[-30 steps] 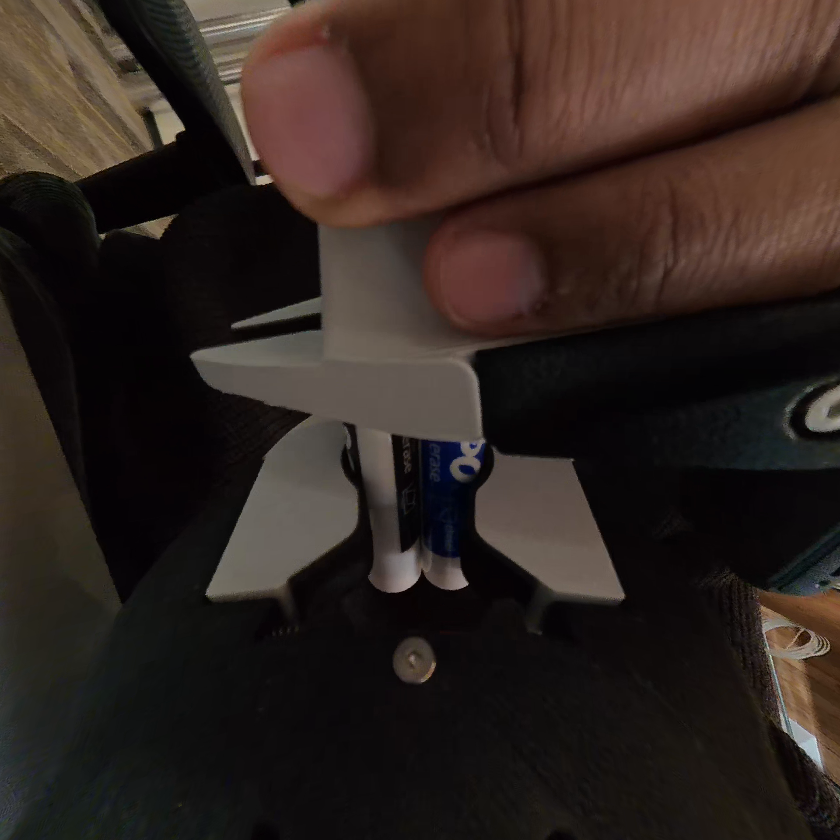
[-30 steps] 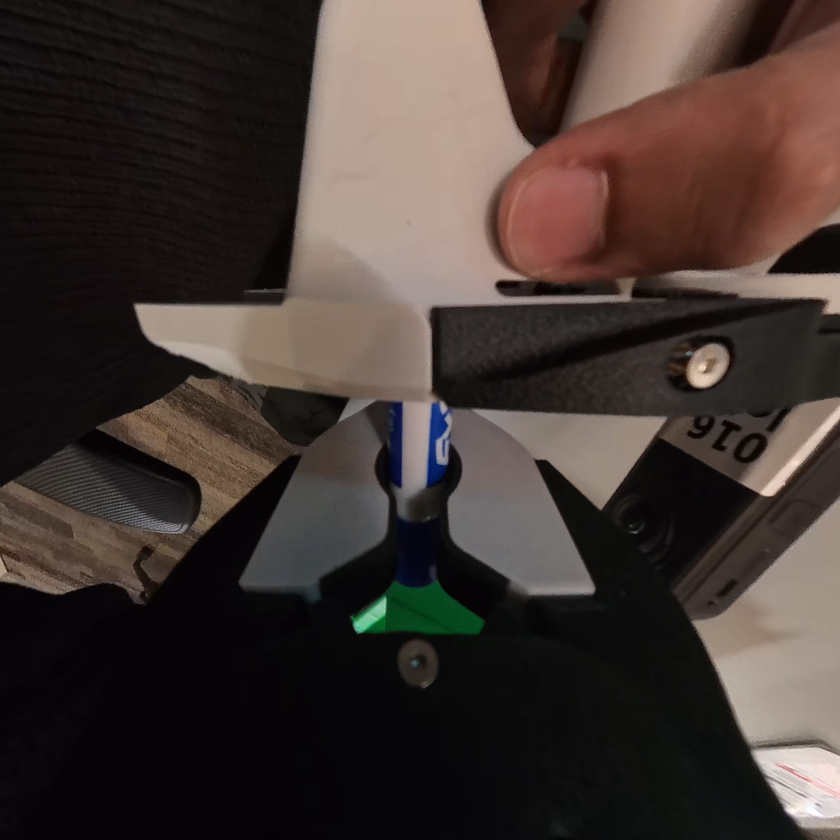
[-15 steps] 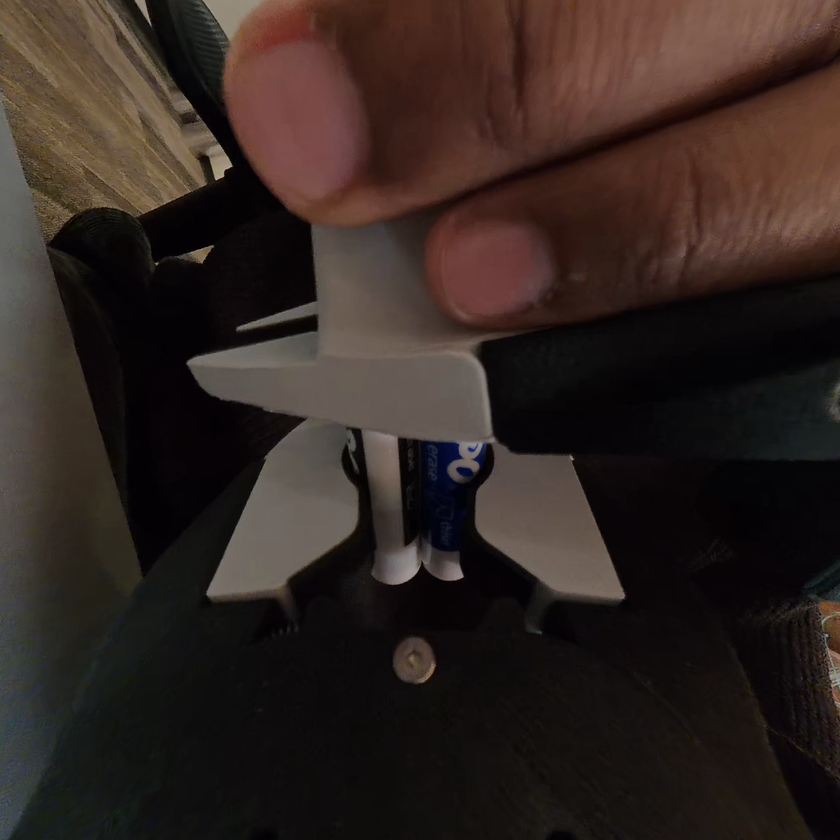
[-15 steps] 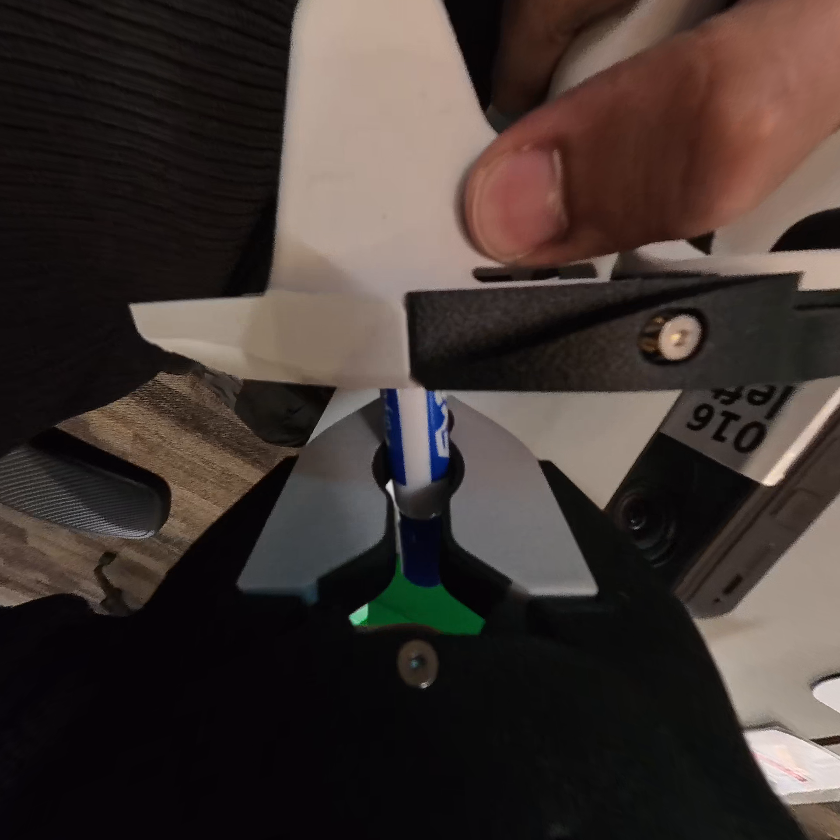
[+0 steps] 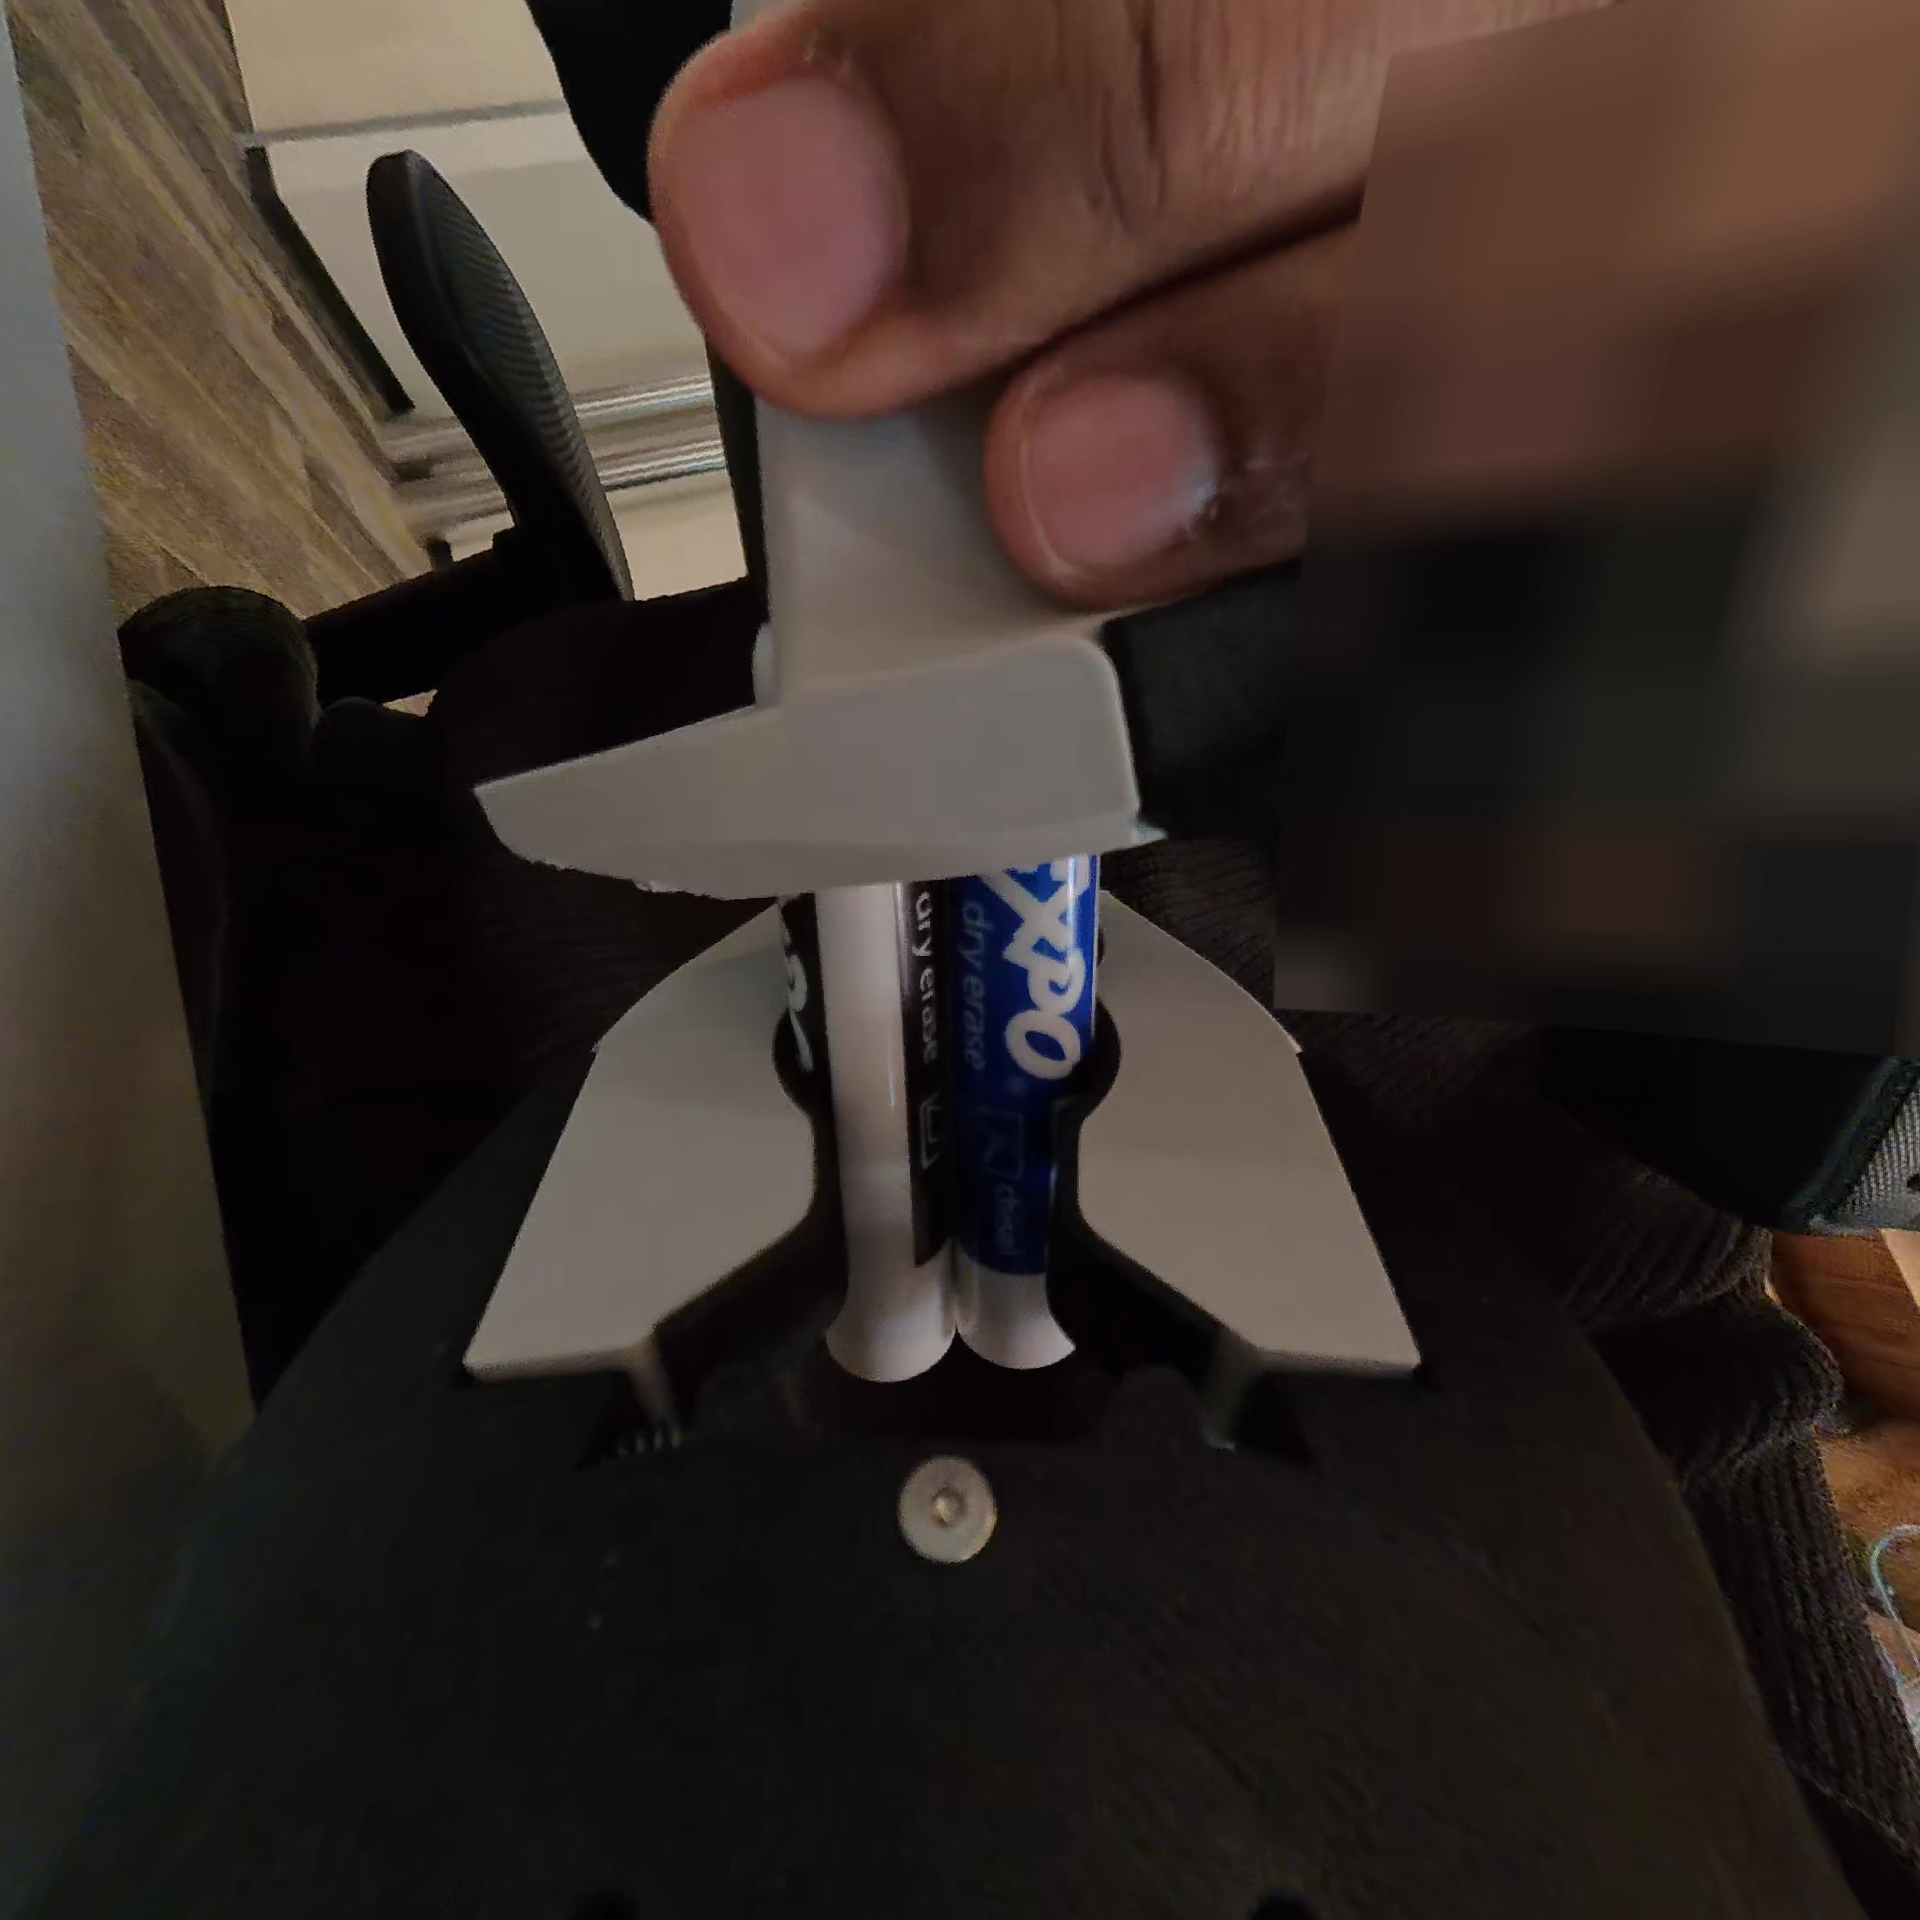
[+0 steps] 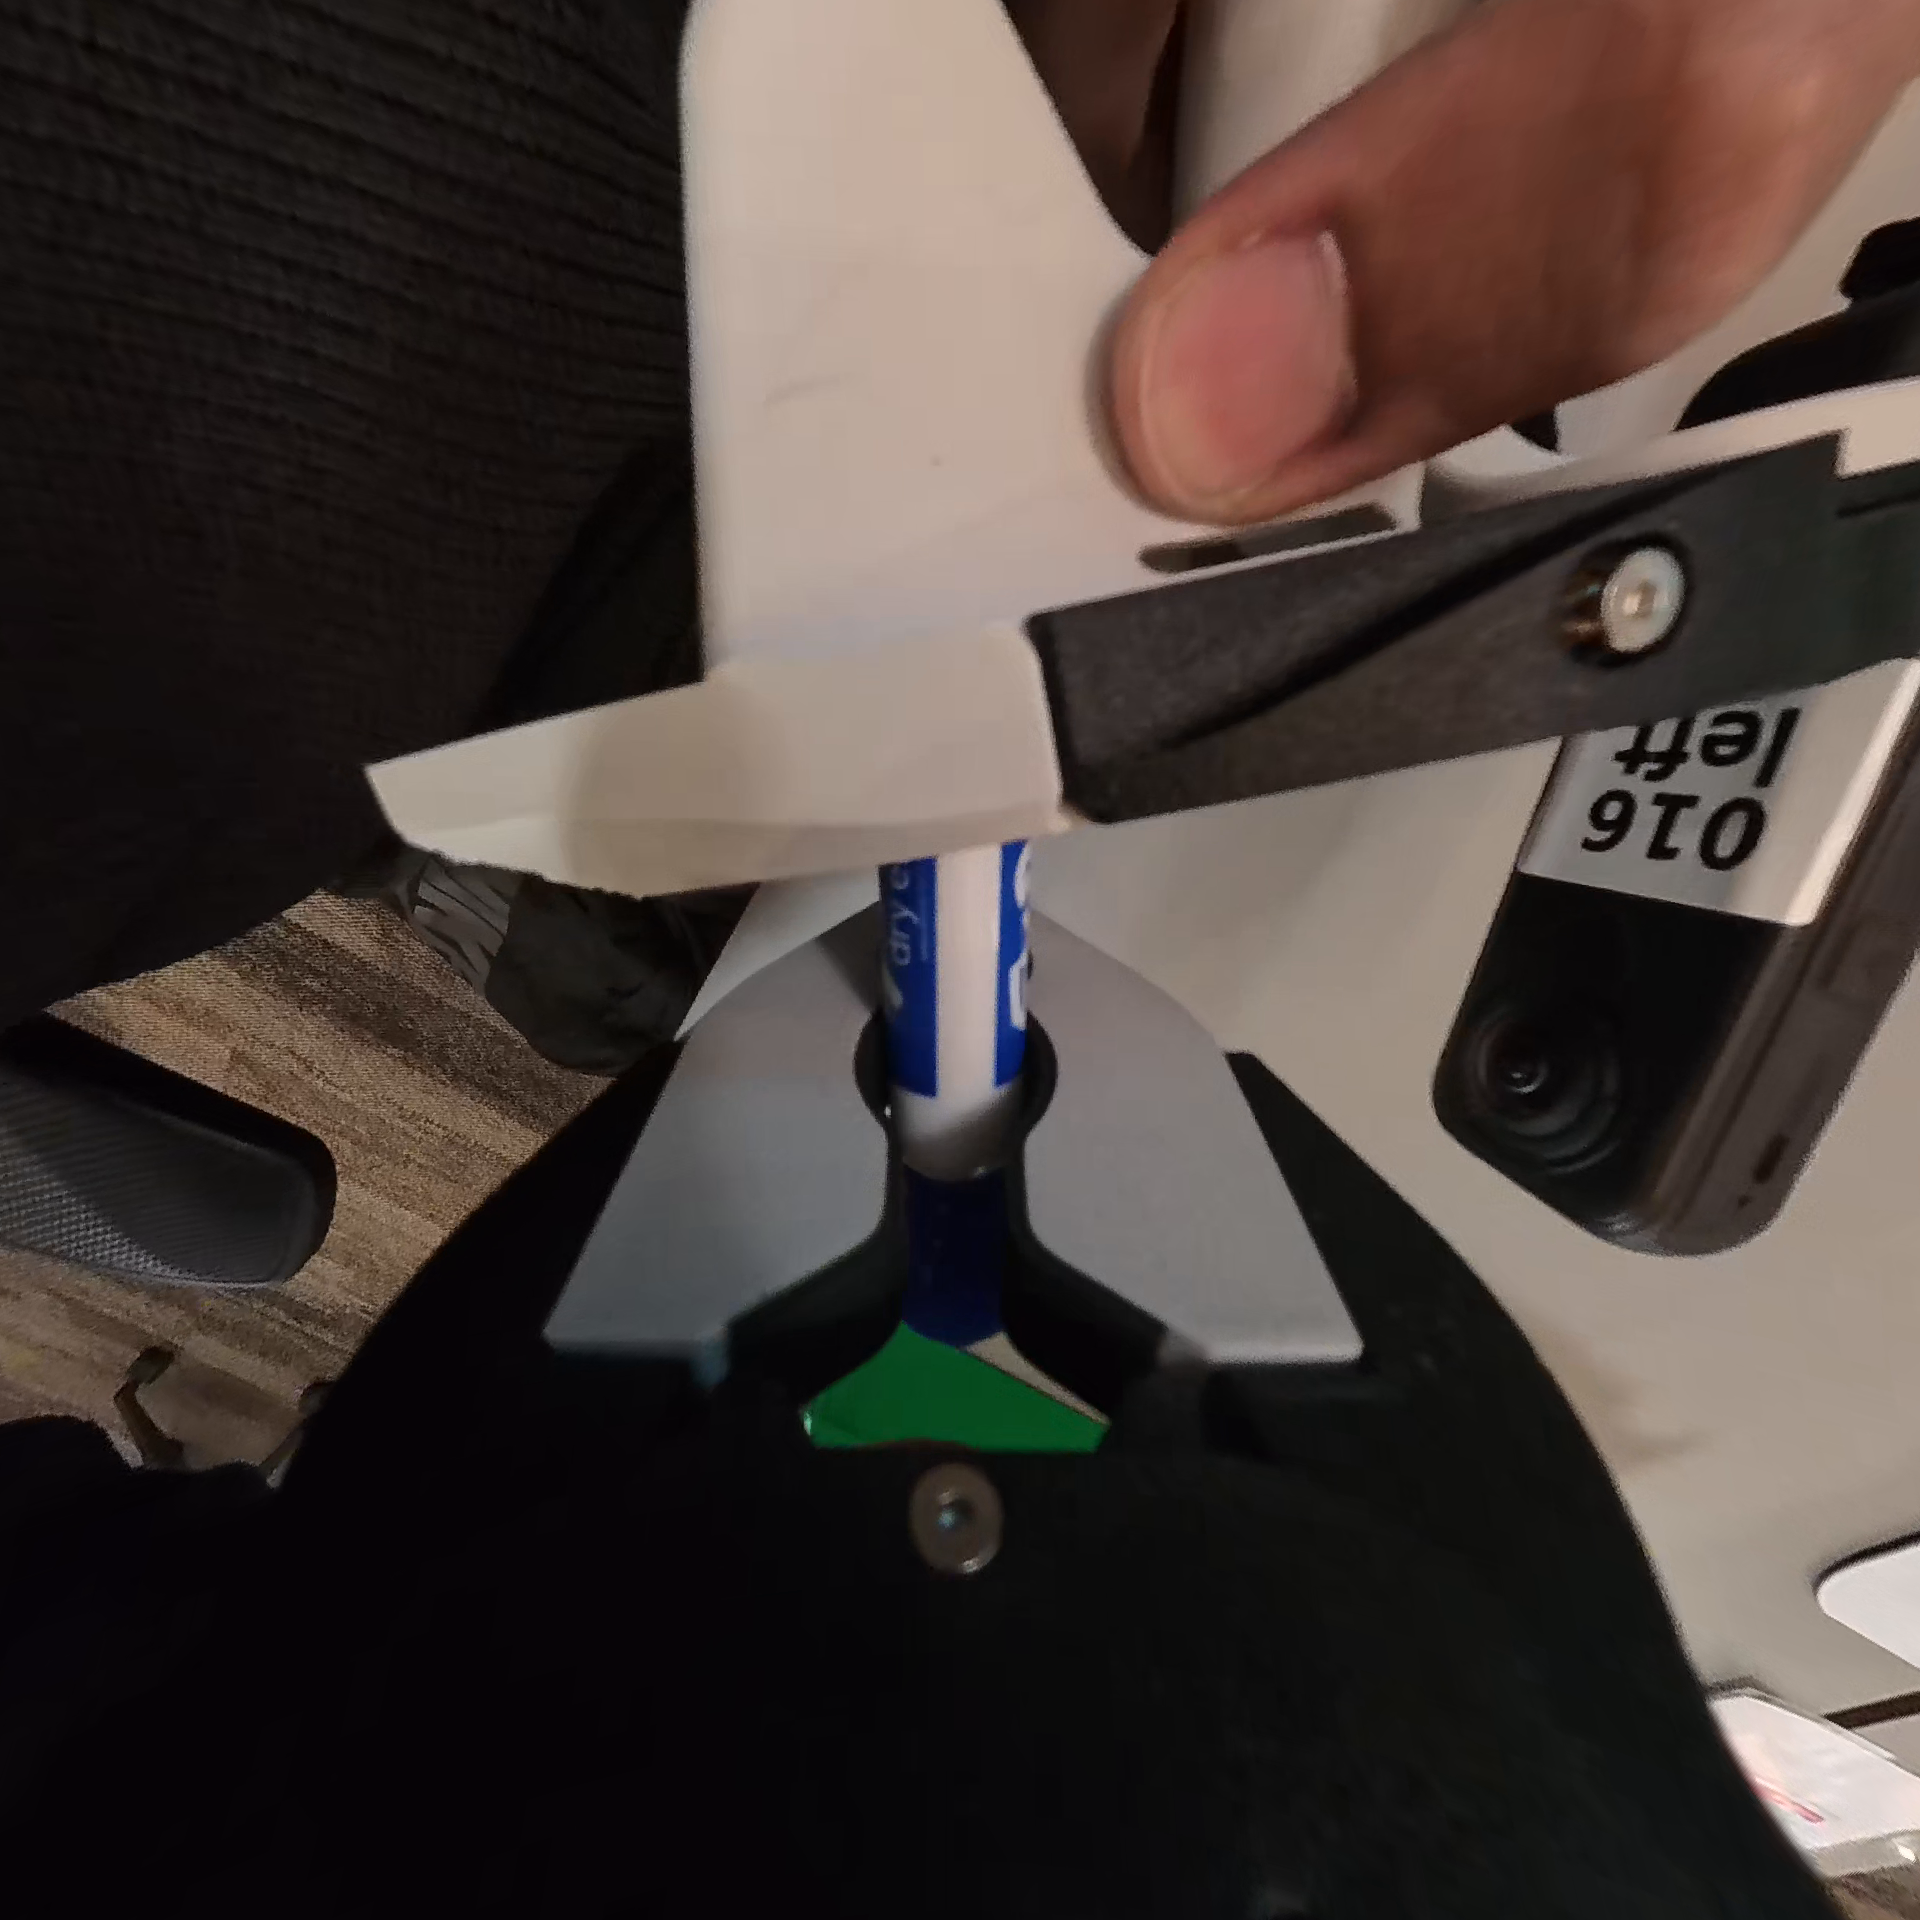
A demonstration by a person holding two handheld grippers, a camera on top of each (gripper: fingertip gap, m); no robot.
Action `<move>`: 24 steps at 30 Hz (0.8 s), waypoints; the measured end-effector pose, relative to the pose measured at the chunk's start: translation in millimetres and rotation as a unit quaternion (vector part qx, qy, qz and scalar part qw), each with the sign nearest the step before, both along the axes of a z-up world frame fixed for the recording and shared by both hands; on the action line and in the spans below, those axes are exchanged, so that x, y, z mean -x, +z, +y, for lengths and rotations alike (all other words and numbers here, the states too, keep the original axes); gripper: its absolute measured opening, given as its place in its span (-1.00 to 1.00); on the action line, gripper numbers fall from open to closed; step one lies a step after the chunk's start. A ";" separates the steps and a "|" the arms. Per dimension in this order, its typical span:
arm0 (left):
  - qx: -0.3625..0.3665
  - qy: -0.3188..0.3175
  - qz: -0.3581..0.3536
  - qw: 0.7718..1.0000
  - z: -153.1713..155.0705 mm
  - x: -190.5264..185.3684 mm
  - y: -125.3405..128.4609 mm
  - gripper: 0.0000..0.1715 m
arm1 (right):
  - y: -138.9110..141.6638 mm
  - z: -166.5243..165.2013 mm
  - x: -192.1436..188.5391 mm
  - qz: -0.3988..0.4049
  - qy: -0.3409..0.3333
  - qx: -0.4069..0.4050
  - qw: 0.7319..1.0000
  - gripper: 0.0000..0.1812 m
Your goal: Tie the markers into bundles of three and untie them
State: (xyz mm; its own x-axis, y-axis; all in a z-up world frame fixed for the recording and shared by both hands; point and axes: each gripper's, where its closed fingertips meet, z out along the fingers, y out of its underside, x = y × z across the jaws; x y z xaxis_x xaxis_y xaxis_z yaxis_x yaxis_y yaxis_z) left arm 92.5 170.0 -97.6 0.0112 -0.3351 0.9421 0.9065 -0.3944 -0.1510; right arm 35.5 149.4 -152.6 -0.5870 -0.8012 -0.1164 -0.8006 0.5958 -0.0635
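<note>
Pretty cramped: the black office chair (image 5: 488,343) and wood-look floor (image 5: 187,343) sit off to the left, and dark knit fabric (image 6: 312,416) fills the upper left of the right wrist view. A hand (image 5: 1039,260) pinches the other gripper's grey finger right in front. The left gripper (image 5: 951,1091) is clamped on two markers, black-label (image 5: 883,1091) and blue-label (image 5: 1023,1039), side by side. The right gripper (image 6: 951,1101) is closed around one blue marker (image 6: 961,997), with a thumb (image 6: 1247,374) on the white finger above.
</note>
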 end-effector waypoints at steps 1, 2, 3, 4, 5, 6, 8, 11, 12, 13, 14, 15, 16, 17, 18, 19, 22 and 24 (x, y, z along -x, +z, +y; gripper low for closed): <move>0.003 -0.005 0.004 1.000 -0.1 -1.5 -0.6 -0.47 | 0.2 0.0 -0.8 -0.001 0.003 0.000 1.000 -0.84; 0.007 -0.012 0.009 1.000 0.0 -3.7 -1.0 -0.47 | 0.3 0.0 -1.7 -0.003 0.007 0.000 1.000 -0.84; 0.010 -0.020 0.013 1.000 0.4 -6.1 -1.2 -0.47 | 0.4 0.2 -2.9 -0.004 0.011 0.000 1.000 -0.84; 0.014 -0.026 0.018 0.999 1.0 -8.3 -1.6 -0.47 | 0.5 0.6 -4.1 -0.005 0.014 -0.001 1.000 -0.84; 0.016 -0.032 0.021 0.999 1.3 -10.3 -1.8 -0.47 | 0.6 0.7 -4.9 -0.005 0.018 0.000 1.000 -0.84; 0.017 -0.039 0.022 0.999 1.3 -12.8 -1.5 -0.46 | 0.9 0.1 -5.5 -0.004 0.021 0.004 1.000 -0.84; 0.018 -0.052 0.023 0.998 1.5 -17.1 -1.4 -0.45 | 1.4 -0.6 -7.2 -0.004 0.022 0.007 1.000 -0.84; 0.024 -0.053 0.029 0.998 3.5 -19.6 -3.6 -0.43 | 0.6 0.4 -8.0 0.000 0.023 0.006 1.000 -0.85; 0.026 -0.046 0.036 0.998 4.5 -18.6 -4.9 -0.43 | 0.1 1.3 -7.6 0.003 0.022 0.003 1.000 -0.85; 0.027 -0.040 0.038 0.998 5.0 -17.1 -5.5 -0.43 | -0.3 1.7 -6.7 0.007 0.021 0.002 1.000 -0.85; 0.025 -0.040 0.037 0.998 4.5 -16.5 -5.6 -0.44 | -0.5 1.7 -6.3 0.008 0.019 0.002 1.000 -0.85; 0.023 -0.039 0.039 0.998 3.9 -15.9 -5.8 -0.45 | -0.7 1.7 -6.2 0.007 0.017 0.001 1.000 -0.85; 0.026 -0.034 0.043 0.998 4.1 -14.6 -7.1 -0.46 | -1.4 2.1 -5.6 0.007 0.014 -0.001 1.000 -0.85; 0.032 -0.032 0.045 0.998 4.5 -13.2 -8.6 -0.47 | -2.4 2.5 -4.5 0.010 0.013 -0.003 1.000 -0.85; 0.034 -0.031 0.049 0.998 4.3 -12.8 -9.5 -0.48 | -3.1 2.8 -4.0 0.011 0.013 -0.004 1.000 -0.85; 0.037 -0.029 0.054 0.997 4.3 -12.5 -10.7 -0.49 | -3.4 3.2 -4.2 0.011 0.014 -0.005 1.000 -0.84; 0.039 -0.023 0.063 0.997 5.0 -12.3 -11.6 -0.50 | -3.0 3.8 -4.7 0.011 0.013 -0.006 1.000 -0.85; 0.037 -0.019 0.065 0.997 5.3 -12.2 -11.0 -0.50 | -2.4 4.0 -5.1 0.009 0.012 -0.006 1.000 -0.84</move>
